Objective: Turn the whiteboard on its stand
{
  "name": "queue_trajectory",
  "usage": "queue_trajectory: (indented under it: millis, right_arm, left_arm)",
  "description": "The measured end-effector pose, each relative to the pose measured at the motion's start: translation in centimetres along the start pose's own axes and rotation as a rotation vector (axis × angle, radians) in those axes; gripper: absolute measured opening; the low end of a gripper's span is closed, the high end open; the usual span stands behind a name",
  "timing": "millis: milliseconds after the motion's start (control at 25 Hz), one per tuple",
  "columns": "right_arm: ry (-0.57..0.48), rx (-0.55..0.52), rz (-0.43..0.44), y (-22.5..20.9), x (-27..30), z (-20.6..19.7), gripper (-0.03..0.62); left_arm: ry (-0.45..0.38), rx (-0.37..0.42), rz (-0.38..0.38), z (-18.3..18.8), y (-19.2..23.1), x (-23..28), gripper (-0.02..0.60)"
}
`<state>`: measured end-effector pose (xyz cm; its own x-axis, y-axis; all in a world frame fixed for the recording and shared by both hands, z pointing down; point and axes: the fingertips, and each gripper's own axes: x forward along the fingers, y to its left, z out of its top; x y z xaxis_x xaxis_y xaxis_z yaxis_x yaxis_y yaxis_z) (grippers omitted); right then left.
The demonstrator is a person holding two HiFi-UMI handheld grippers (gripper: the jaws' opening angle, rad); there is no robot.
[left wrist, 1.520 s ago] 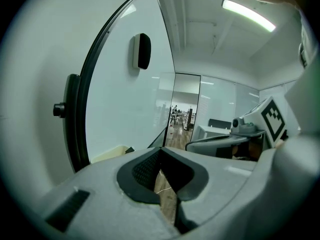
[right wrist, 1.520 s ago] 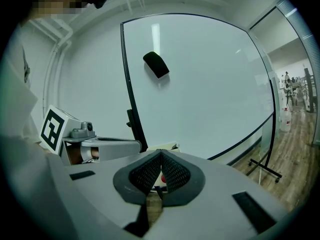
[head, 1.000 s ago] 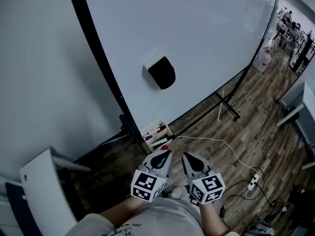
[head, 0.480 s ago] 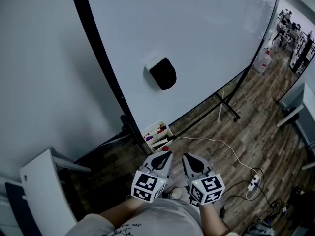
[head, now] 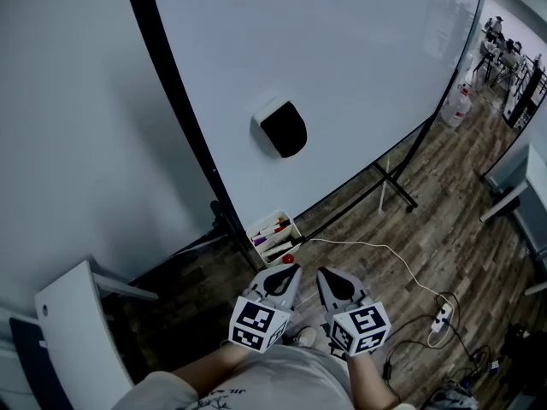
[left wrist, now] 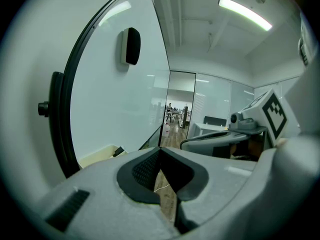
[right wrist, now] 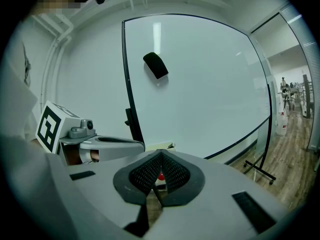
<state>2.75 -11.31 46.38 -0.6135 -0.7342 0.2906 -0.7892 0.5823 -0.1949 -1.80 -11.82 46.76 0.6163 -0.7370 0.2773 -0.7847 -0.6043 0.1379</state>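
Observation:
A large whiteboard (head: pixel 342 75) in a black frame stands on a wheeled stand (head: pixel 395 188) ahead of me, blank except for a black and white eraser (head: pixel 279 126) stuck to it. A marker tray (head: pixel 273 231) hangs at its lower left corner. My left gripper (head: pixel 286 272) and right gripper (head: pixel 326 274) are held side by side close to my body, well short of the board. Both are shut with nothing between the jaws. The board (left wrist: pixel 115 84) also fills the left gripper view, and the board (right wrist: pixel 200 79) with its eraser (right wrist: pixel 155 65) fills the right gripper view.
A white cable (head: pixel 376 250) runs over the wooden floor to a power strip (head: pixel 439 316). A white chair or panel (head: pixel 73 331) stands at lower left, a white desk (head: pixel 526 186) at right. A water jug (head: pixel 457 105) stands beyond the board's far end.

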Motion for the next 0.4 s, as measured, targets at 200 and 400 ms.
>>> queue_trajectory:
  millis: [200, 400]
  right_arm:
    - [0.005, -0.004, 0.006, 0.06, 0.03, -0.12, 0.006]
    - [0.003, -0.005, 0.008, 0.05, 0.10, -0.15, 0.006]
  left_arm:
    - [0.001, -0.002, -0.002, -0.02, 0.01, 0.04, 0.010]
    - [0.007, -0.006, -0.007, -0.13, -0.08, 0.10, 0.010]
